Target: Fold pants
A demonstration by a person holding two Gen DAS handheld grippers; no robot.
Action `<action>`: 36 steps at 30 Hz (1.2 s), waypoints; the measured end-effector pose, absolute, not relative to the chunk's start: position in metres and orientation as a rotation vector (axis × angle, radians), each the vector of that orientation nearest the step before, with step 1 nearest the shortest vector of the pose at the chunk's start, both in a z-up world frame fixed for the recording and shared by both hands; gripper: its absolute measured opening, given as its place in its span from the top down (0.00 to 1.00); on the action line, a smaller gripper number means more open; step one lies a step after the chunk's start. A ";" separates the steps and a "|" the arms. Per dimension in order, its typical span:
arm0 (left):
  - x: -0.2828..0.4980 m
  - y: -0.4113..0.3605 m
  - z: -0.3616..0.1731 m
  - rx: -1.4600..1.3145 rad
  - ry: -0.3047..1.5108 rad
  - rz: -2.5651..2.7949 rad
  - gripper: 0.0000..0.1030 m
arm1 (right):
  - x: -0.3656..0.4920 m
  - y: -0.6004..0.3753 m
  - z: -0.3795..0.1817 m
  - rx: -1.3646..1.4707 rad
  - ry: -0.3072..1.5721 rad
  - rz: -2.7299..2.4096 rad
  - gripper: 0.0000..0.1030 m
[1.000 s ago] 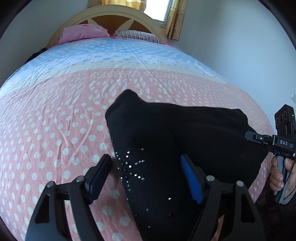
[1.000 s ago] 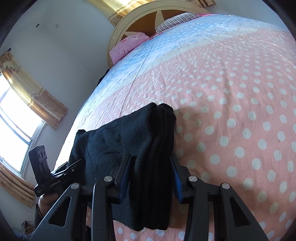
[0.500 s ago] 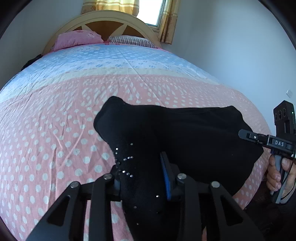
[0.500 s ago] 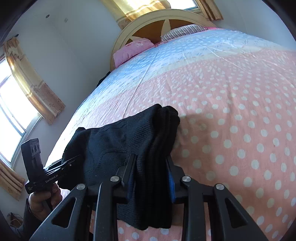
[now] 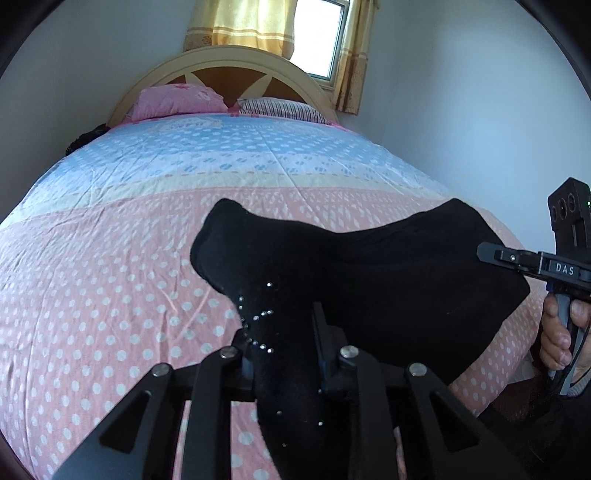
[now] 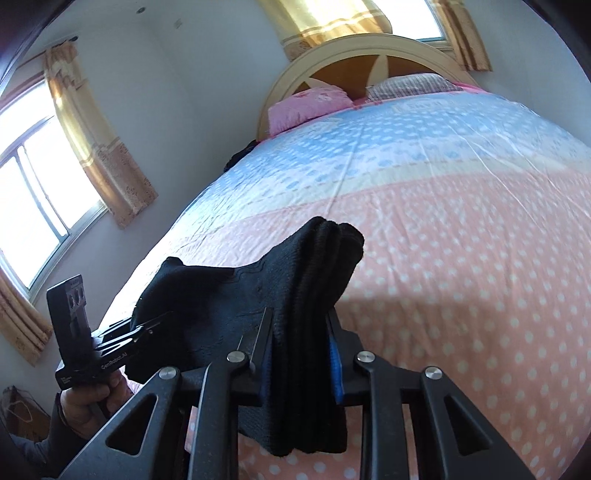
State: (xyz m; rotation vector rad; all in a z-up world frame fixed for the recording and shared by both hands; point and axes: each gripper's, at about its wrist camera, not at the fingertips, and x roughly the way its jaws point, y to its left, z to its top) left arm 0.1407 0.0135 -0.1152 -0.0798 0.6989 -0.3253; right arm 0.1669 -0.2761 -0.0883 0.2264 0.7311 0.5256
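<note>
The black pants are held up off the bed at its foot end, stretched between two sets of tongs, one in each of the person's hands. The left tongs are clamped on one end of the garment, where a scatter of small shiny studs catches the light; the fabric bunches between the two dark fingers and hangs down below them. The right tongs are pinched on the other end, a thick folded bundle of ribbed knit that rises above the fingers in a rounded hump and droops beneath them. Blue pads show on the inner face of the right-hand finger. From the left wrist view the other tool sits at the right edge of the frame, its handle gripped by the person's right hand, near the bed's right foot corner. From the right wrist view the person's left hand grips its tool low by the bed's left side. Between the two grips the cloth sags in a shallow curve above the pink dotted part of the bedspread, and casts a soft shadow on it. Further up, the spread turns pale yellow, then blue, and at the head end a pink pillow and a striped pillow lie against the arched headboard. Yellow curtains hang at the window behind it.
</note>
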 end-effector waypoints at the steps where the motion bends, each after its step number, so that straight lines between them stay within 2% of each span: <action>1: 0.139 0.018 -0.112 -0.081 0.689 -0.312 0.79 | 0.171 -0.270 -0.086 0.220 0.729 0.537 0.76; 15: 0.130 0.100 -0.091 -0.130 0.622 -0.099 0.79 | 0.235 -0.160 -0.072 0.147 0.753 0.731 0.76; 25: 0.129 0.158 -0.108 -0.201 0.622 0.030 0.79 | 0.259 -0.083 -0.072 0.079 0.774 0.822 0.76; 36: 0.135 0.183 -0.133 -0.228 0.650 0.085 0.79 | 0.280 -0.044 -0.104 0.064 0.842 0.824 0.76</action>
